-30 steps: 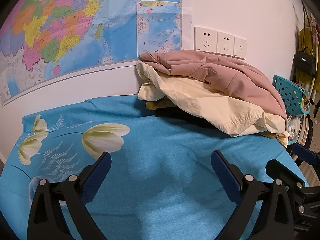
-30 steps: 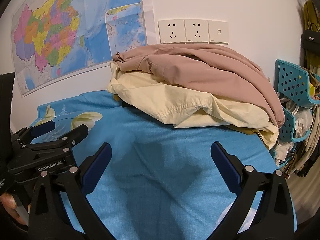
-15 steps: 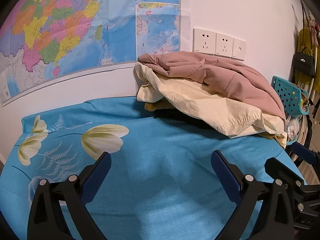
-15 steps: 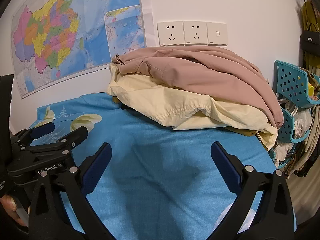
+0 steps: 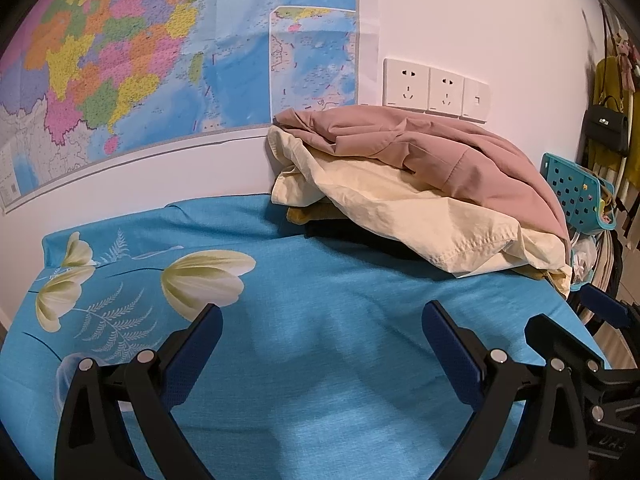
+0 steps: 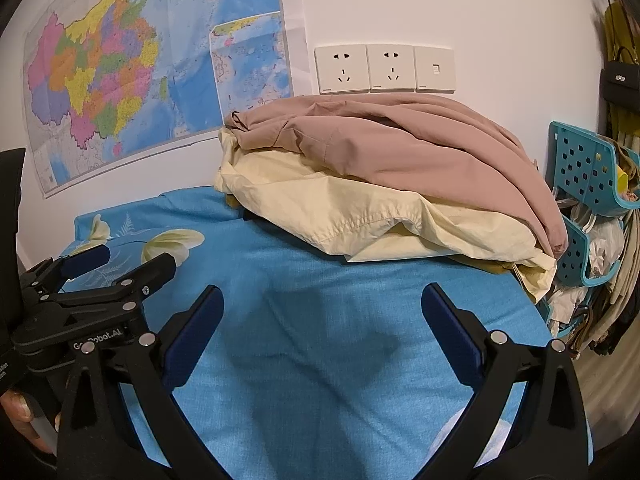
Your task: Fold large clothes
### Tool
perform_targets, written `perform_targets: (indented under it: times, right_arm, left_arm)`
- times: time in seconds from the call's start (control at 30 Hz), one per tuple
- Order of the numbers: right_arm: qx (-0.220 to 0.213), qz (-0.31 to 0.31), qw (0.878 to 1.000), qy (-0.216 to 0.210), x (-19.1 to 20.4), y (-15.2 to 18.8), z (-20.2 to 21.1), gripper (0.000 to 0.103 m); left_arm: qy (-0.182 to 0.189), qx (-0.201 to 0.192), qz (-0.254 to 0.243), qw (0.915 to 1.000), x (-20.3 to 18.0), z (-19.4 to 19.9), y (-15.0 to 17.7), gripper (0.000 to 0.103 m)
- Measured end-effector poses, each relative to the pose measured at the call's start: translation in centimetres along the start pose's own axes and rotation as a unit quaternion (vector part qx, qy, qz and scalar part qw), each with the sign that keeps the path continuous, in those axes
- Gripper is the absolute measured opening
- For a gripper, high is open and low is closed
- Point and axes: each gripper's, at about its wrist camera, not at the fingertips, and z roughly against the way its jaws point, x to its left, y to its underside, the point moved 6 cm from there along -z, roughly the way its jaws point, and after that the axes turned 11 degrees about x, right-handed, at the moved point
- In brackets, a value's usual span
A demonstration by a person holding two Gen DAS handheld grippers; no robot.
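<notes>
A heap of clothes lies against the wall at the back right of the bed. A dusty-pink garment (image 5: 452, 152) (image 6: 400, 148) is on top, a pale-yellow one (image 5: 400, 208) (image 6: 340, 204) under it, with mustard and black pieces peeking out below. My left gripper (image 5: 320, 328) hovers open over the blue sheet, well short of the heap, nothing between its fingers. My right gripper (image 6: 320, 312) is open too, also empty, nearer the heap. The left gripper's body (image 6: 92, 292) shows at the left of the right wrist view.
The bed has a blue sheet (image 5: 320, 280) printed with pale flowers (image 5: 204, 276). A map (image 5: 140, 60) and wall sockets (image 6: 384, 68) are on the wall behind. A teal perforated basket rack (image 6: 588, 172) and hanging bags stand off the right edge.
Both views have crept slightly; the heap sits a touch lower and closer in the right wrist view. Both grippers stay open and empty.
</notes>
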Motion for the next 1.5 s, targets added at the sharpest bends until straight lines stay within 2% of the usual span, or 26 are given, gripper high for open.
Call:
perform_targets:
  times: [0.8, 1.0, 1.3, 1.5]
  right_arm:
    - [-0.014, 0.011, 1.000, 0.008, -1.0, -1.3, 0.2, 0.097]
    - [-0.022, 0.028, 0.999, 0.009, -1.5, -2.4, 0.2, 0.097]
    - [-0.038, 0.061, 0.997, 0.016, -3.5, -7.2, -0.5, 0.097]
    - [-0.039, 0.089, 0.995, 0.020, -5.0, -12.7, -2.4, 0.097]
  left_arm:
    - [0.007, 0.005, 0.006, 0.9999, -0.6, -0.4, -0.8, 0.096]
    - [0.036, 0.020, 0.007, 0.9991, -1.2, -1.0, -1.7, 0.096]
    - [0.081, 0.018, 0.011, 0.9965, -2.4, -2.5, -5.5, 0.096]
    - [0.105, 0.024, 0.015, 0.9941, -3.2, -4.7, -8.5, 0.096]
